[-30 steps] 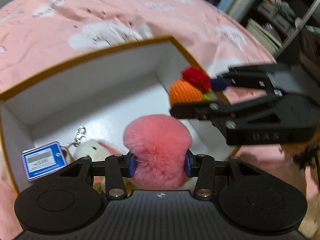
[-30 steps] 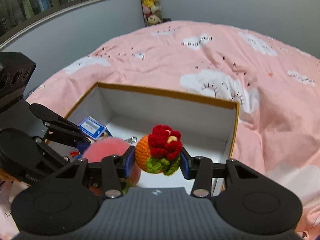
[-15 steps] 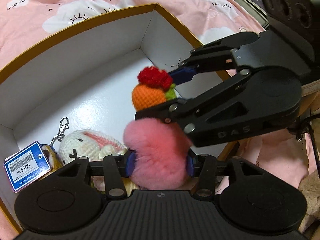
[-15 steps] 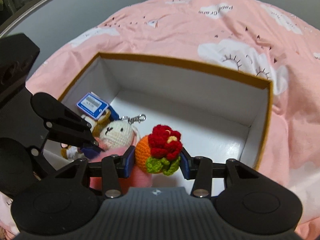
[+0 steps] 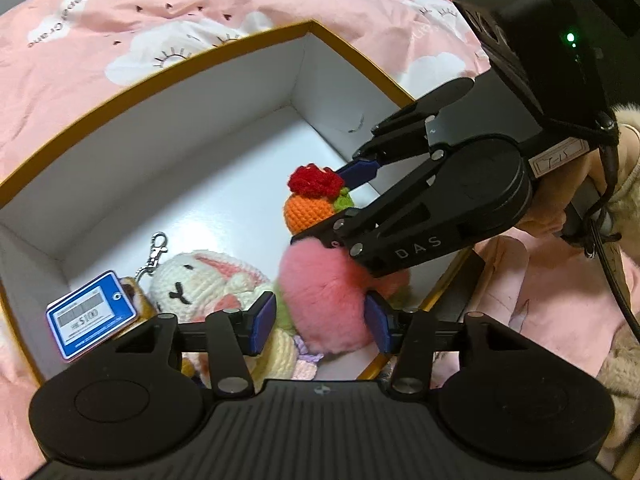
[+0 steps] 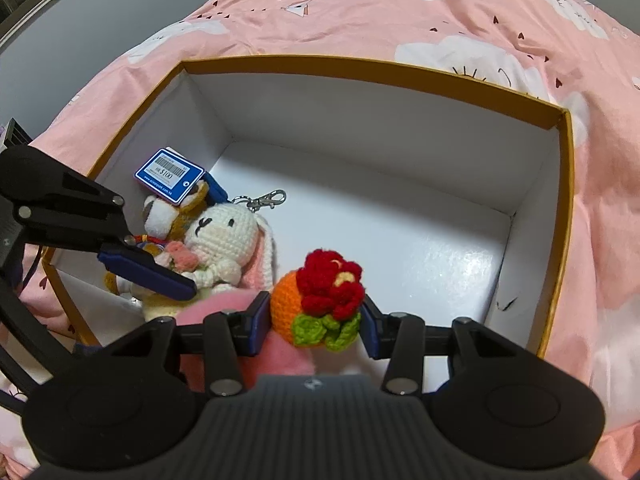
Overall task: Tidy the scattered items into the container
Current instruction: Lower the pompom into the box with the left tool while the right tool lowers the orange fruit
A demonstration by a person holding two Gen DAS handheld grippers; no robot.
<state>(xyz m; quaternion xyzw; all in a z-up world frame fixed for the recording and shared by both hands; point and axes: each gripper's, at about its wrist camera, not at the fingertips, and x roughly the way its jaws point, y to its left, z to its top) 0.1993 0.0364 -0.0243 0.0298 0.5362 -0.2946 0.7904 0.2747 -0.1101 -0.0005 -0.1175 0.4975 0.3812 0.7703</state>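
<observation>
The left gripper [image 5: 320, 322] has its jaws closing a little at this moment, with the pink pompom [image 5: 324, 300] between them; the left-hand pad [image 5: 262, 322] stands clear of the fluff while the other sits against it, so the pompom looks let go, not squeezed. It lies low in the near corner of the box [image 5: 160, 76], presumably because that is where it is meant to be left. The right gripper [image 6: 312, 322] is clenched on the crochet orange [image 6: 316, 304], 1 pad on each side of the ball, the red flower facing up. It hangs over the box floor, just beside the pompom and toward the right wall, and I judge it is held there to be set down in the free space.

Further into the box, against its left wall, the white crochet bunny [image 6: 228, 236] leans on a brown plush toy [image 6: 164, 216] whose blue price tag [image 6: 168, 174] stands up; a metal clasp [image 6: 266, 199] lies on the floor beside the bunny's head. These 2 toys are already tidied. The far half of the box is bare.

The box rests on a bed with a pink cloud-print quilt [image 6: 440, 20]. No loose items show on the quilt in either view, so these 2 may be the last, though much of the bed is out of sight.
</observation>
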